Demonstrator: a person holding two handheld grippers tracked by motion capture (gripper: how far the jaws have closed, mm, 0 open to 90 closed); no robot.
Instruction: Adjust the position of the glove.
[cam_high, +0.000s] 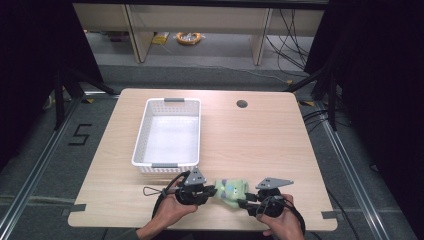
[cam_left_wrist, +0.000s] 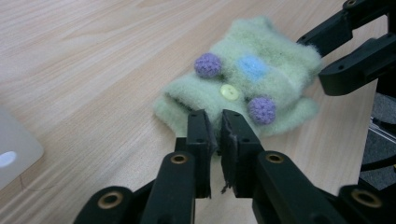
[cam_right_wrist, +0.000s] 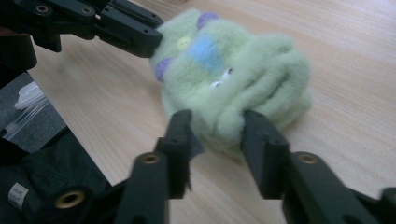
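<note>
A fuzzy pale green glove (cam_high: 230, 189) with purple pom-poms, a yellow button and a blue patch lies on the wooden table (cam_high: 260, 145) near its front edge. My left gripper (cam_left_wrist: 217, 126) is shut on the glove's (cam_left_wrist: 252, 74) near edge, its jaws almost together on a pinch of fabric. My right gripper (cam_right_wrist: 217, 126) comes from the opposite end, its jaws pressed on either side of the glove's (cam_right_wrist: 233, 79) bunched thick end. In the high view the left gripper (cam_high: 214, 191) and right gripper (cam_high: 243, 202) face each other across the glove.
A white plastic basket (cam_high: 141, 135) with nothing in it stands just beyond the left gripper. A round cable hole (cam_high: 242, 104) sits at the table's far side. Both hands rest at the table's front edge.
</note>
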